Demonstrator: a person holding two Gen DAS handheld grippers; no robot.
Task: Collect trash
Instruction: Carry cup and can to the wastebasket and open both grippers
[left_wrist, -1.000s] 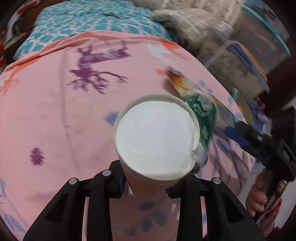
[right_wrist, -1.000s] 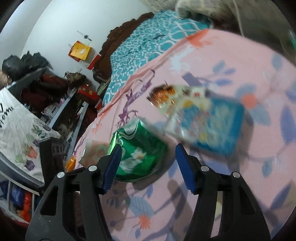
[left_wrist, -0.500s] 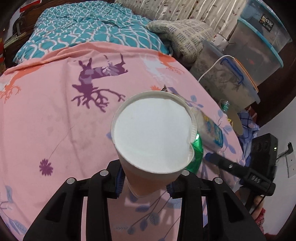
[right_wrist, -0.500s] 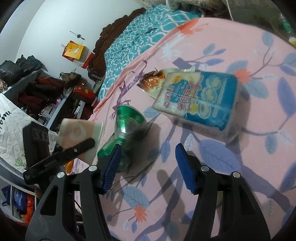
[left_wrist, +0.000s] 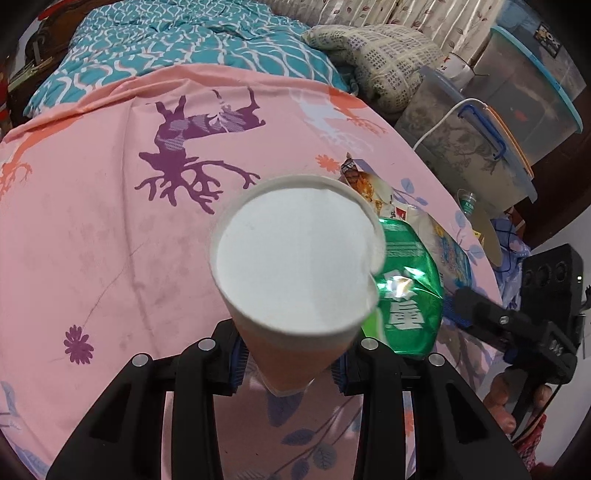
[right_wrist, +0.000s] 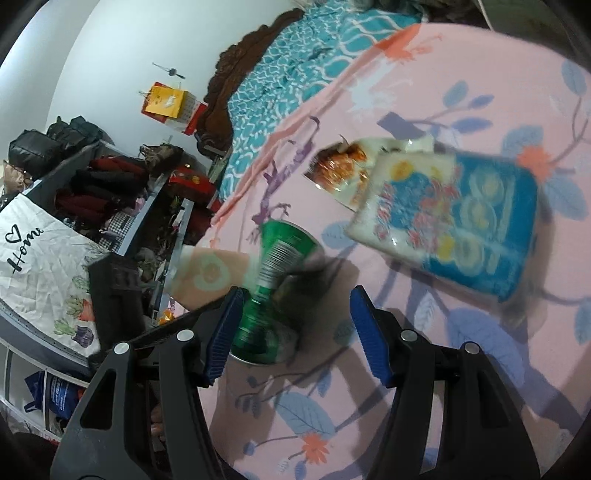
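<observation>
Our left gripper (left_wrist: 288, 373) clamps the white paper cup (left_wrist: 295, 258) as a bin; open right jaws straddle the crushed green can (right_wrist: 273, 291).

L hand-held gripper (left_wrist: 290, 363): blk frame | blue pads | silver screws || R hand-held gripper (right_wrist: 295, 332): same

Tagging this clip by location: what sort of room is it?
Most likely a bedroom: a bed under a pink sheet and teal quilt, a carved headboard, and clothes piled on shelves.
</observation>
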